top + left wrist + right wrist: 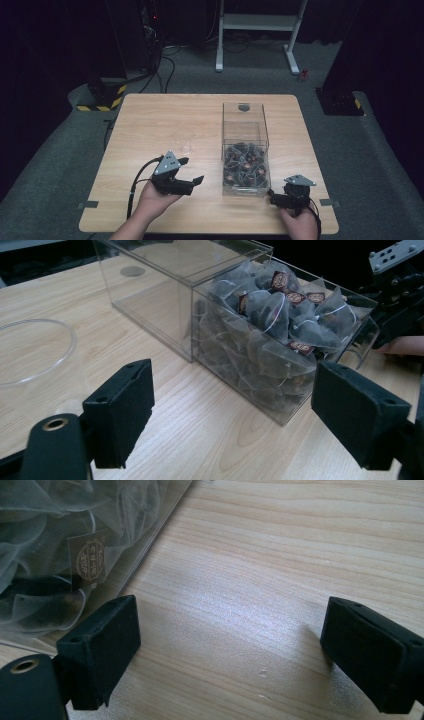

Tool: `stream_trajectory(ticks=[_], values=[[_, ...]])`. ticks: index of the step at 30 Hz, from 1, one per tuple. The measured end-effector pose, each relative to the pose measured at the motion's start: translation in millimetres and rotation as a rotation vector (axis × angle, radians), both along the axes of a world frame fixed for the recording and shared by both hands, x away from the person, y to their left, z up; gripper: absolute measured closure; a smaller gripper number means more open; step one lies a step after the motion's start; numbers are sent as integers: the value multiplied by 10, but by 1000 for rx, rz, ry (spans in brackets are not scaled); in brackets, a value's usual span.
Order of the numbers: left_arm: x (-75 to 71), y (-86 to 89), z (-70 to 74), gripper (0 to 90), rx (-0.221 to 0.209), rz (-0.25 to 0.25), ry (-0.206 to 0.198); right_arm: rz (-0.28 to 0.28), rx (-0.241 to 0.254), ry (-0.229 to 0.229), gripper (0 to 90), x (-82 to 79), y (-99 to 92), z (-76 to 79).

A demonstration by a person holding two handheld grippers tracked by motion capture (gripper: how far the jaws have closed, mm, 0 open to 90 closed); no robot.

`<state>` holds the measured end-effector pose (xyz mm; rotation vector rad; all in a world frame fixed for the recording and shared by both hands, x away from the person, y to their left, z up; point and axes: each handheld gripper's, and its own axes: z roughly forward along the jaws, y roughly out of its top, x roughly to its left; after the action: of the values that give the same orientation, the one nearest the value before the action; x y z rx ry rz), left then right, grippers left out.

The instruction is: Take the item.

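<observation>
Left gripper [191, 170]: jaws spread, empty, aimed at clear box [244, 150]. Right gripper [272, 196]: jaws spread, empty, at box's near right corner. Box's long axis ran away from the person; tea bags [272, 315] filled near half, lower ones indistinct. Clear cup [30, 352] cut off.

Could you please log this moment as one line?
left gripper: open, empty | right gripper: open, empty | tea bags: in clear box

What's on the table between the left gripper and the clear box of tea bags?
Nothing: in the high view, bare wood separates the left gripper from the clear box.
</observation>
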<state>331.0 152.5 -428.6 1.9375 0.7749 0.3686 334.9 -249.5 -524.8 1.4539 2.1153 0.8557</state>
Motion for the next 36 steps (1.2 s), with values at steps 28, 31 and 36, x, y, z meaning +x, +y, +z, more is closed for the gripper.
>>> stream_trajectory(ticks=[28, 31, 36], values=[[97, -370, -13, 199, -28, -69, 4, 7, -3, 1, 88, 0, -1, 2], [117, -417, -19, 203, -35, -78, 7, 8, -3, -1, 88, 1, -1, 1], [145, -491, -33, 207, -32, -87, 12, 9, -3, 0, 88, 0, -1, 2]])
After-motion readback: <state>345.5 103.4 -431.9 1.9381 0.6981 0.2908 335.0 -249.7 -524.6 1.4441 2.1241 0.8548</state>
